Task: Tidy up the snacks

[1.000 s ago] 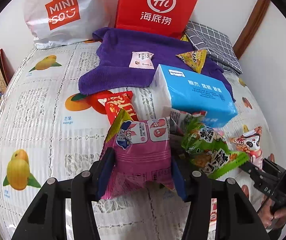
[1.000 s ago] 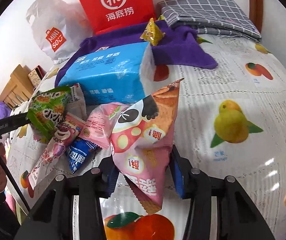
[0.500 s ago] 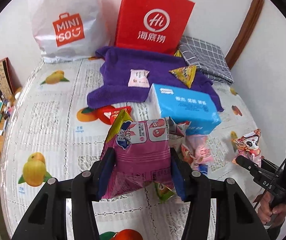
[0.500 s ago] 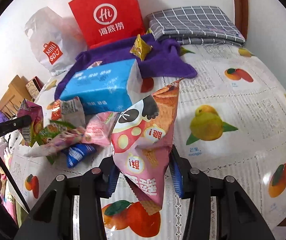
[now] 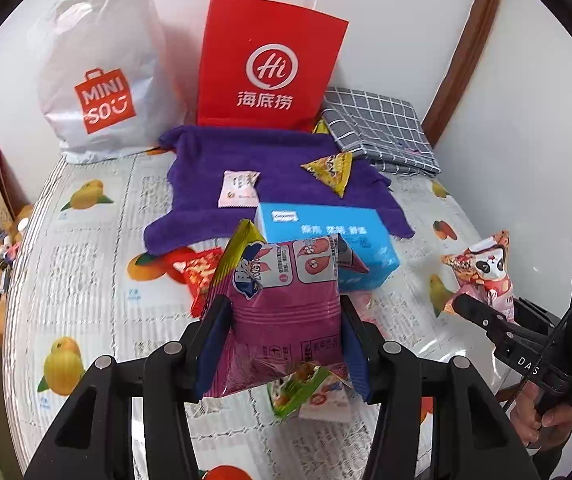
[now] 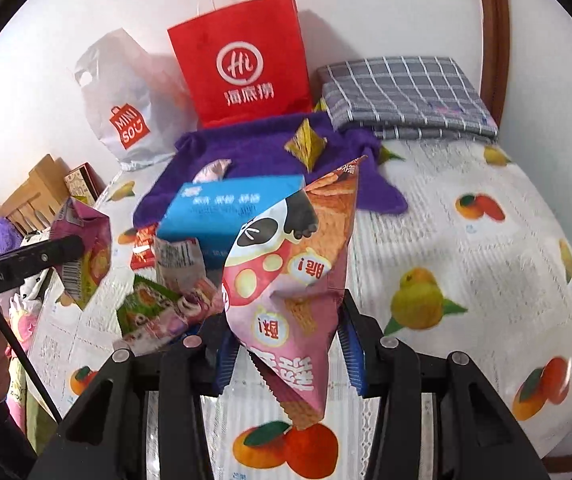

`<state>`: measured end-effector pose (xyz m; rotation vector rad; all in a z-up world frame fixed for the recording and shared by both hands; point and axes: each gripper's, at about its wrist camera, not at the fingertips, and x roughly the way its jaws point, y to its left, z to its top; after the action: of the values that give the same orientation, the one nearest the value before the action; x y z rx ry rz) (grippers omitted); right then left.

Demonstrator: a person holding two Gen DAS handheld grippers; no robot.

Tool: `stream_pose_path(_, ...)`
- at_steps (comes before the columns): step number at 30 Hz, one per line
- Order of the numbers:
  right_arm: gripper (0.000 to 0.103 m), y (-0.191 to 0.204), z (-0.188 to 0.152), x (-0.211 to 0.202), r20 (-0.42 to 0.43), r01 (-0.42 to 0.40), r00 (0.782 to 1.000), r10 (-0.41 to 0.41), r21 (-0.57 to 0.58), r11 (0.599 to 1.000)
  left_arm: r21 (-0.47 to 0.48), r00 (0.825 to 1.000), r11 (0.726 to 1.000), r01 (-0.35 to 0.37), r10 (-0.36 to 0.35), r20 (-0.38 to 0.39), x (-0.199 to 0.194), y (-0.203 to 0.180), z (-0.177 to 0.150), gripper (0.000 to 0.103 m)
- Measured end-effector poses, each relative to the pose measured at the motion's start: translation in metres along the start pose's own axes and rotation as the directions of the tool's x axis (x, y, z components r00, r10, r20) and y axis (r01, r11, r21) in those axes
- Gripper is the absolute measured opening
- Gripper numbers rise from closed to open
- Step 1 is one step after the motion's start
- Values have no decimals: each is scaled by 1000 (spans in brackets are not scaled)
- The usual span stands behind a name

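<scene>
Holding one snack in each tool, a person stands over a table covered in a fruit-print cloth. The left gripper is clenched on a magenta snack packet, its blue pads pressed into both sides of the packet, which hangs clear above the cloth. The right gripper grasps a pink panda-print wafer bag the same way, point upward, also off the table.

Below and between them lies a loose heap of small snacks (a green packet and pink wrappers among them), near a blue tissue box. Farther back, a purple towel carries a small pale sachet and a yellow triangular packet. At the far edge stand a red paper bag and, to its left, a white plastic shopping bag. A folded grey checked cloth lies far right.

By my reading, the step in hand is the carry: both snacks picked, neither yet placed. The next move calls for taking them to a sorting place, perhaps the towel or a bag (which one cannot be told), and letting go only once each rests there.
</scene>
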<state>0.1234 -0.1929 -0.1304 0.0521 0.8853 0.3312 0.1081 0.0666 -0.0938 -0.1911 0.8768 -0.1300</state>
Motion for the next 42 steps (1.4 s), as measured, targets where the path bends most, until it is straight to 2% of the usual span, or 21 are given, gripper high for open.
stream_pose_path(10, 44, 9, 37, 5, 45, 34, 998, -33, -24, 999, 12, 1000, 1000, 8, -8, 7, 7, -3, 24, 51)
stream_pose_path(24, 45, 20, 95, 22, 84, -1, 997, 3, -16, 1000, 34, 999, 999, -20, 19, 30, 15, 2, 65, 50)
stream_pose_path(33, 44, 35, 140, 48, 78, -26, 997, 29, -48, 999, 26, 999, 999, -19, 18, 51, 31, 10, 104, 49)
stream_pose_path(42, 44, 41, 164, 74, 60, -36, 997, 41, -78, 996, 13, 999, 1000, -10, 9, 41, 57, 18, 131, 48)
